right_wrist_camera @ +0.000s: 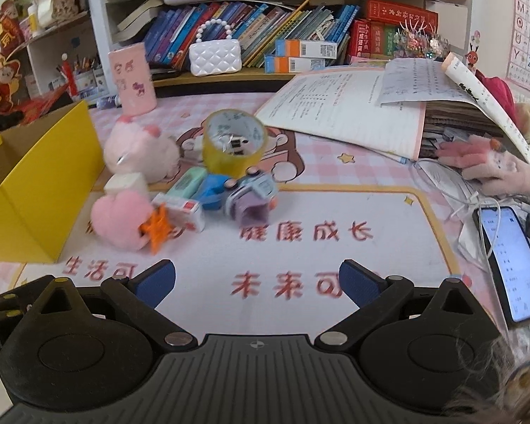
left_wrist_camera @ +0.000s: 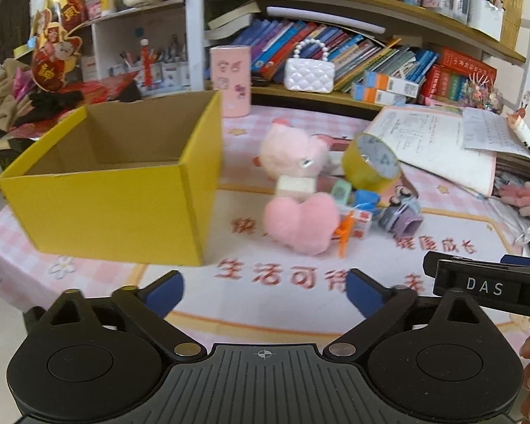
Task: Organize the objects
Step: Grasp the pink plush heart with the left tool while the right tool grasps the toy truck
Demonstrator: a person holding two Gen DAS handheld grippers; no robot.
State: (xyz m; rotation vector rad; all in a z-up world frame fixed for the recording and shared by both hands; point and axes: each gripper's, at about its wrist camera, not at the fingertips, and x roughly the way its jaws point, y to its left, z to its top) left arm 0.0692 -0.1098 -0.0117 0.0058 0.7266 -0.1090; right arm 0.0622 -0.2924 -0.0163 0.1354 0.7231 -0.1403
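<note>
A desk with a pink checked mat [right_wrist_camera: 335,190] carries everything. On its left side stands a yellow cardboard box [left_wrist_camera: 116,208], open on top and with nothing visible inside. Just beside the box, to the right, lies a small pile: a pink plush toy [left_wrist_camera: 293,162] with a pink fluffy heart [left_wrist_camera: 300,222] in front of it, and a roll of yellow tape [right_wrist_camera: 234,148] tilted behind. Lower in the pile are a small purple toy [right_wrist_camera: 252,201] and an orange star clip [right_wrist_camera: 157,228] — touching the heart. The left gripper [left_wrist_camera: 265,291] and the right gripper [right_wrist_camera: 258,281] both hover above the mat, jaws wide and holding nothing.
</note>
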